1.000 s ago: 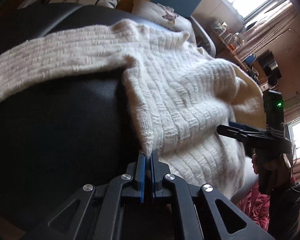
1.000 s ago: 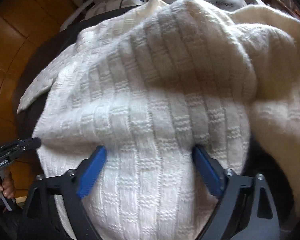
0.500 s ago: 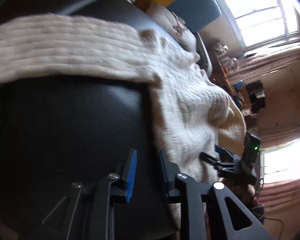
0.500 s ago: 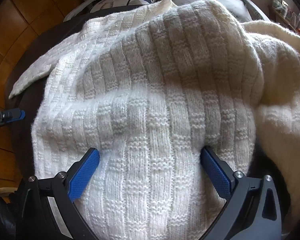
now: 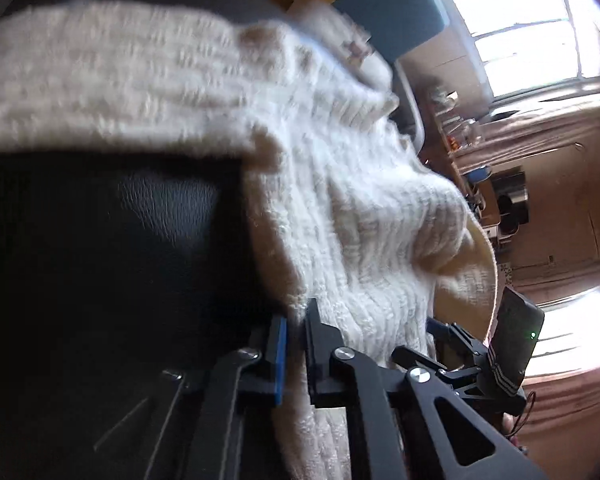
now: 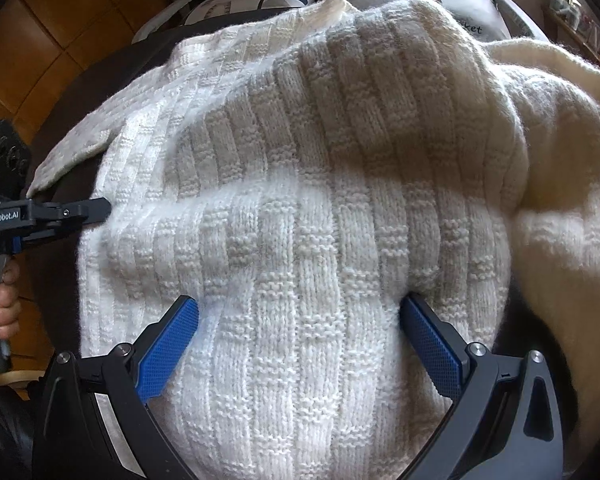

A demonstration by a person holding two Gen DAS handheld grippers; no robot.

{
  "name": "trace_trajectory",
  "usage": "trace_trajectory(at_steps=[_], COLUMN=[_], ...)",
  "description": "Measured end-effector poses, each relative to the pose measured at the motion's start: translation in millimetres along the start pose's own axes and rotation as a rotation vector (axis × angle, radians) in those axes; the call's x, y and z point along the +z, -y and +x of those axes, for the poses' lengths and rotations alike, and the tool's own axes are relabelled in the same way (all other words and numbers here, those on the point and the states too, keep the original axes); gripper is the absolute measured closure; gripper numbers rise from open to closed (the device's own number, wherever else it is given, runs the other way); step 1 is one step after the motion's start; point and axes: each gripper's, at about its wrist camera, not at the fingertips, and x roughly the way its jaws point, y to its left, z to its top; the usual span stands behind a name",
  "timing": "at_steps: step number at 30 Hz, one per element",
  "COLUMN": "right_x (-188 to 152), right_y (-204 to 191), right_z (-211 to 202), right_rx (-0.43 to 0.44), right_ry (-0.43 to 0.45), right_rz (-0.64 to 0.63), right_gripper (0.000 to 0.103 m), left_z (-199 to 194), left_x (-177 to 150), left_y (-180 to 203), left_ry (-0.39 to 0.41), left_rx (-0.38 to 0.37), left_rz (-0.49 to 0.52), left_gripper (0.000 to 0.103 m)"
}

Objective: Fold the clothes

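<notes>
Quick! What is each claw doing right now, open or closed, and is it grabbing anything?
Left claw: has just been closing, now pinching the edge of the white sweater.
Right claw: wide open over the sweater, gripping nothing.

Black angular linkage arms, silver screws, blue textured pads on 2 fingers (image 6: 432, 344), white "GenRobot.AI" lettering on left gripper (image 6: 96, 206)

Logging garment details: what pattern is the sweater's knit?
Cream-white sweater, basket-weave ribbed blocks; clearest in right wrist view.

Sweater (image 5: 360, 220) motion-blurred in left view
</notes>
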Motion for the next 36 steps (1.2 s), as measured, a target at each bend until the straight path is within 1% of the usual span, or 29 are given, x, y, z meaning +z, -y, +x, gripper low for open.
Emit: trace_trajectory(at_steps=[2, 4, 9, 12, 14, 16, 17, 19, 22, 25, 26, 28, 30, 32, 34, 36], right_x=[-1.2, -1.4, -0.4, -2.1, -2.8, -2.8, -2.6, -1.9, -5.5, -16.9, -19.7, -23.3, -32.9, -41.9, -50.0, -49.8], right_y=[-3.2, -7.5, -28.0, -48.8, -57.3, -59.9, -59.9, -58.5, -57.0, -56.7, -58.1, -65.2, -65.8, -64.9, -56.3, -52.8], right_z=[-0.1, 1.5, 8.5, 15.6, 18.7, 19.5, 19.3, 16.7, 4.4, -14.0, -17.5, -18.7, -18.4, -14.0, -14.7, -13.5], right_rx=[-0.004, -0.027, -0.087, -0.157, -0.195, -0.207, -0.206, -0.178, -0.118, -0.058, -0.032, 0.015, 0.003, -0.01, -0.001, 0.017], right_ry=[-0.003, -0.009, -0.001, 0.021, 0.029, 0.035, 0.037, 0.035, 0.063, 0.106, 0.111, 0.108, 0.094, 0.074, 0.072, 0.088], right_rz=[0.013, 0.035, 0.096, 0.105, 0.111, 0.128, 0.139, 0.136, 0.119, 0.111, 0.111, 0.099, 0.082, 0.08, 0.099, 0.125], right_gripper=[0.0, 0.0, 0.0, 0.0, 0.0, 0.0, 0.0, 0.0, 0.0, 0.0, 0.0, 0.0, 0.0, 0.0, 0.0, 0.0], left_z=[-11.4, -20.5, -25.3, -21.5, -26.4, -36.6, -44.5, -57.6, -65.1, -55.6, -53.3, -50.6, -46.7, -39.4, -34.9, -28.0], left_x=[2.5, 7.1, 23.8, 29.2, 27.9, 23.3, 17.7, 4.2, -24.5, -49.4, -55.0, -59.8, -63.4, -64.0, -67.6, -70.6], left_y=[0.5, -1.5, -10.0, -10.6, -6.9, -3.4, -3.0, -4.9, -7.4, -13.6, -15.1, -16.3, -17.5, -17.1, -12.6, -8.9], left_ry=[0.035, 0.049, 0.049, 0.033, 0.026, 0.027, 0.028, 0.016, -0.037, -0.116, -0.129, -0.123, -0.125, -0.146, -0.138, -0.148], left_rx=[0.049, 0.091, 0.214, 0.235, 0.245, 0.251, 0.238, 0.199, 0.126, 0.061, 0.041, 0.005, -0.033, -0.073, -0.083, -0.115], left_rz=[0.039, 0.062, 0.106, 0.111, 0.124, 0.141, 0.152, 0.169, 0.19, 0.161, 0.148, 0.116, 0.079, 0.039, 0.037, 0.013], left_gripper=[0.098, 0.099, 0.099, 0.098, 0.09, 0.085, 0.084, 0.082, 0.079, 0.076, 0.076, 0.074, 0.072, 0.071, 0.071, 0.07])
